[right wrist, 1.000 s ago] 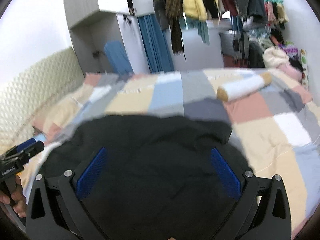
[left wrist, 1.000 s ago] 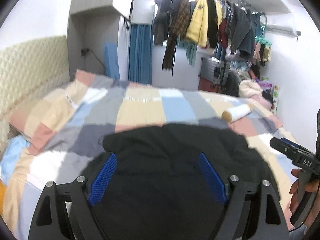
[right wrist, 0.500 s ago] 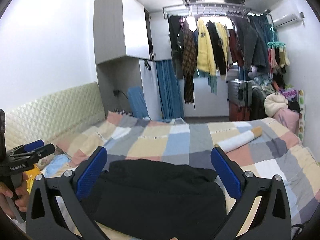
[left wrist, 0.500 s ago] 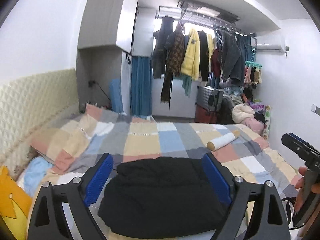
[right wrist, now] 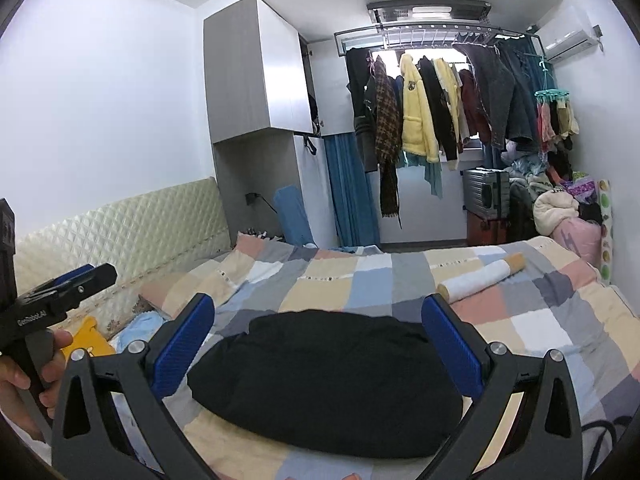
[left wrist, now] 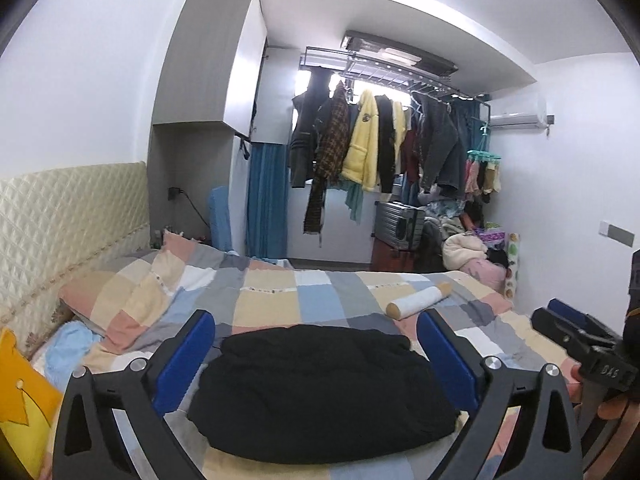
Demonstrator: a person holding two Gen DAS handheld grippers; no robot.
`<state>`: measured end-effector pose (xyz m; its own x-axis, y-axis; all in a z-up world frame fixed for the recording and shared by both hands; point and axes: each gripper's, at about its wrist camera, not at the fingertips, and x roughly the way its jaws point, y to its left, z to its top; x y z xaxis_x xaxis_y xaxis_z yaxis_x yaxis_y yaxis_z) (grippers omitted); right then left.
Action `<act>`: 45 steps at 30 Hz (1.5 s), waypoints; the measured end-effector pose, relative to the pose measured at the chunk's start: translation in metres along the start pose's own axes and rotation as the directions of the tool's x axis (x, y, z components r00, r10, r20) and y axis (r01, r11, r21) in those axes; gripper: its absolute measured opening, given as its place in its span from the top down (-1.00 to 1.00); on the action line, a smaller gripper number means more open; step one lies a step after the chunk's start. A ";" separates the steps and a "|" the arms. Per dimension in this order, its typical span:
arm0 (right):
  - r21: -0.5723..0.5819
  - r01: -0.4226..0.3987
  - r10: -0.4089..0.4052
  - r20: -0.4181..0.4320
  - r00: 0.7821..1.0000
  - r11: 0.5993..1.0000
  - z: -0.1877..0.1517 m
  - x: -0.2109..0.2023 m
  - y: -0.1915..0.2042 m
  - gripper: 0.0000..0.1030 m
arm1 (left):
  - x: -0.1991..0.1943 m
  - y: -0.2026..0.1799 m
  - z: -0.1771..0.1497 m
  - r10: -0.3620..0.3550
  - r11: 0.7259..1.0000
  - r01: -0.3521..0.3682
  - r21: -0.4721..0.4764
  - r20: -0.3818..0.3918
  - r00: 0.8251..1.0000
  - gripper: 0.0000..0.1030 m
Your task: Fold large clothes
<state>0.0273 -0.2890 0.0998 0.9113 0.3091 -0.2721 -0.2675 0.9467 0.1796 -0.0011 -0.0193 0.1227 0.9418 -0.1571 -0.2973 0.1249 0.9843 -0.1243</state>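
Observation:
A black garment (left wrist: 324,388) lies folded in a thick rounded bundle on the checked bedspread (left wrist: 276,300); it also shows in the right wrist view (right wrist: 328,380). My left gripper (left wrist: 316,352) is open and empty, held back above the near bed edge, apart from the bundle. My right gripper (right wrist: 318,340) is open and empty too, likewise raised clear of the garment. Each gripper appears at the edge of the other's view, the right one (left wrist: 580,340) and the left one (right wrist: 60,292).
A white roll (left wrist: 420,300) lies on the bed's far right. Pillows (left wrist: 132,292) and a quilted headboard (left wrist: 68,220) are at left, a yellow cushion (left wrist: 20,404) near left. Hanging clothes (left wrist: 384,148), a suitcase (left wrist: 400,228) and piled laundry stand beyond the bed.
Both grippers have pulled back and up from the black garment, which now lies free on the bed. The views have widened to the whole room.

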 end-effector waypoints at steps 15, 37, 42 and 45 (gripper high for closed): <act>0.023 0.074 -0.071 -0.131 0.989 0.997 -0.057 -0.014 -0.002 -1.00 | 0.009 -0.008 -0.061 0.013 1.000 -0.016 -0.019 -0.136 0.991 -0.98; 0.019 0.109 -0.102 -0.232 0.967 0.994 -0.086 -0.010 -0.003 -1.00 | 0.027 -0.010 -0.090 0.032 0.999 -0.039 -0.025 -0.231 0.973 -0.98; 0.023 0.112 -0.103 -0.237 0.966 0.993 -0.086 -0.009 -0.003 -1.00 | 0.025 -0.005 -0.088 0.037 0.998 -0.046 -0.033 -0.232 0.972 -0.98; 0.028 0.116 -0.106 -0.236 0.966 0.993 -0.086 -0.009 -0.004 -1.00 | 0.024 -0.003 -0.088 0.039 0.998 -0.048 -0.031 -0.233 0.972 -0.98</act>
<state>-0.0065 -0.2877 0.0196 0.8346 0.2197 -0.5052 -0.1510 0.9731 0.1737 -0.0059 -0.0335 0.0327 0.8471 -0.1328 -0.5145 0.0702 0.9878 -0.1393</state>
